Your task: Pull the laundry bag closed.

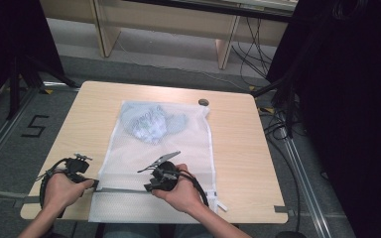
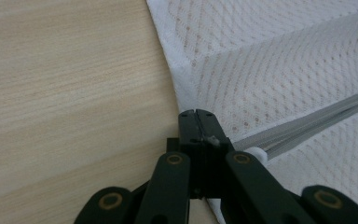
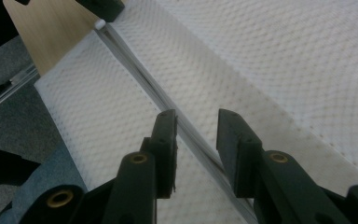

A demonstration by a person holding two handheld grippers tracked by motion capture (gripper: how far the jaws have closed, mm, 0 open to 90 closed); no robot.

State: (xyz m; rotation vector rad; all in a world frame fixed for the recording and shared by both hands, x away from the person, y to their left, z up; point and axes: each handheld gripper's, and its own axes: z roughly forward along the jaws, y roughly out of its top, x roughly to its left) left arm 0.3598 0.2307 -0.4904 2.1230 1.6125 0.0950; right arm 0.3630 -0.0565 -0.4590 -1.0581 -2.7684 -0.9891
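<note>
A white mesh bag [image 1: 178, 148] lies flat on the wooden table [image 1: 238, 144], with a crumpled blue-grey garment [image 1: 151, 123] inside its far end. A grey zipper [image 1: 124, 190] runs across the bag near the front edge. My left gripper [image 1: 93, 184] is at the bag's left edge; in the left gripper view it [image 2: 196, 112] is shut on the mesh where the zipper [image 2: 307, 123] ends. My right gripper [image 1: 150, 187] sits over the middle of the zipper. In the right gripper view it [image 3: 196, 116] is open, its jaws on either side of the zipper [image 3: 135, 70], gripping nothing.
A small dark round object [image 1: 204, 102] lies near the table's far edge, just beyond the bag's corner. A white tab [image 1: 221, 204] sticks out at the bag's front right corner. Bare wood borders the bag on both sides. Cables and dark stands surround the table.
</note>
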